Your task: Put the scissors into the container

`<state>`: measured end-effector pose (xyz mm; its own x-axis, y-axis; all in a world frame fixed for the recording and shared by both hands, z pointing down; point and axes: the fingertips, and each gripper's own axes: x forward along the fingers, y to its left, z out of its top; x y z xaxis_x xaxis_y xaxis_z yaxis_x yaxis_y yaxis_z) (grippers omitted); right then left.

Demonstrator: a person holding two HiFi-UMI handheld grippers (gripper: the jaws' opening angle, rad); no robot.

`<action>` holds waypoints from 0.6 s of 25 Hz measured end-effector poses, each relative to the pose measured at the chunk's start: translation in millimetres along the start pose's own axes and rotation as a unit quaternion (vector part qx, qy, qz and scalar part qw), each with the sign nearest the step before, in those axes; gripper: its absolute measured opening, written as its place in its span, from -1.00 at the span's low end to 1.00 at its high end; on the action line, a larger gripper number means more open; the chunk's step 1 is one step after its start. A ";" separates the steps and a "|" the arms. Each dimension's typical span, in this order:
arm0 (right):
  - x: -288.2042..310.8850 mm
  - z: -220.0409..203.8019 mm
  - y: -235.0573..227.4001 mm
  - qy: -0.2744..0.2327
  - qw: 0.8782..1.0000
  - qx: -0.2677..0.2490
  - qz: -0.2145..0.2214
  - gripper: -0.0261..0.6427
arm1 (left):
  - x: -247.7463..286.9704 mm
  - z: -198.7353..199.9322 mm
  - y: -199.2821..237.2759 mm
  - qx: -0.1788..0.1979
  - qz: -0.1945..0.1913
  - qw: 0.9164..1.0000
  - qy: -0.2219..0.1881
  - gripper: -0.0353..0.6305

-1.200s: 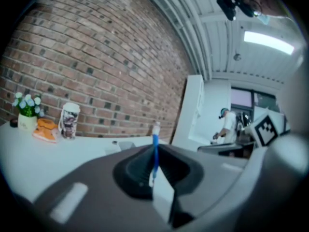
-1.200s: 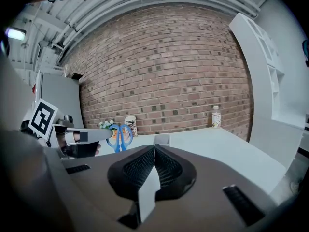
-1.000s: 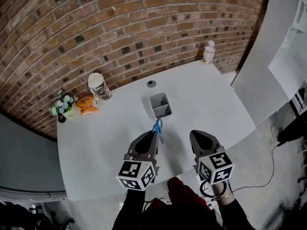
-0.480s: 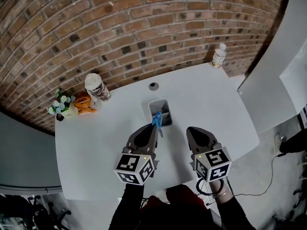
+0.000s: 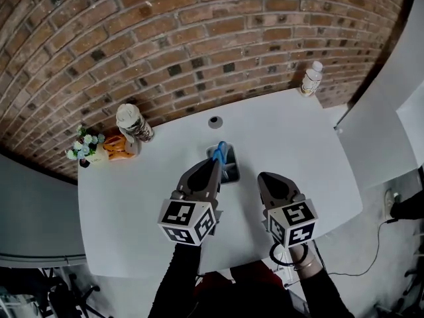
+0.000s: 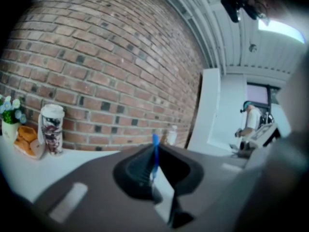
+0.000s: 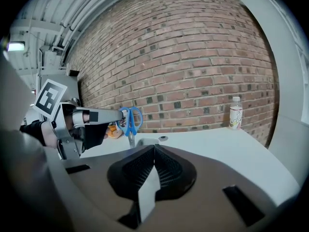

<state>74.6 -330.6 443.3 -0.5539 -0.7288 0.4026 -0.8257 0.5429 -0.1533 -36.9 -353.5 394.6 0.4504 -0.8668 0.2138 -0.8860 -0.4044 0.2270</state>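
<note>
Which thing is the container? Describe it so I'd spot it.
On the white table by the brick wall, look at the middle, beside a small round hole. The container is the only grey open box, with blue scissors over it.

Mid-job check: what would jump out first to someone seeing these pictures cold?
The blue-handled scissors, pinched in the left tongs, hang blades-down over the grey container at the middle of the white table. The right tongs sit shut and empty just beside them. Behind it all runs a brick wall.
</note>
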 end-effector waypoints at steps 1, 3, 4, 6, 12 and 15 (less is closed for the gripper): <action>2.9 -0.5 -1.1 0.002 1.000 0.000 0.001 -0.89 | 3.6 -1.5 0.9 -0.002 0.000 1.000 0.002 -0.83; 8.3 -1.6 -2.3 0.007 1.000 -0.002 0.003 -0.90 | 10.0 -6.0 3.6 -0.005 0.002 1.000 0.007 -0.83; 10.8 -2.2 -2.7 0.009 1.000 -0.003 0.003 -0.90 | 13.0 -8.8 5.2 -0.006 0.003 1.000 0.010 -0.83; 14.8 -4.1 -4.2 0.013 1.000 -0.003 0.004 -0.90 | 18.6 -15.1 8.1 -0.008 0.005 1.000 0.017 -0.83; 21.4 -14.2 -10.2 0.026 1.000 0.002 0.004 -0.89 | 29.2 -34.3 14.3 -0.026 0.008 0.999 0.035 -0.83; 24.6 -19.3 -10.5 0.032 0.999 0.003 0.006 -0.90 | 31.6 -42.0 17.2 -0.035 0.009 0.998 0.042 -0.83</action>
<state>71.7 -346.3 472.2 -0.5552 -0.6945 0.4576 -0.8203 0.5482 -0.1632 -33.3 -375.6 445.1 0.4451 -0.8451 0.2962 -0.8852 -0.3653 0.2881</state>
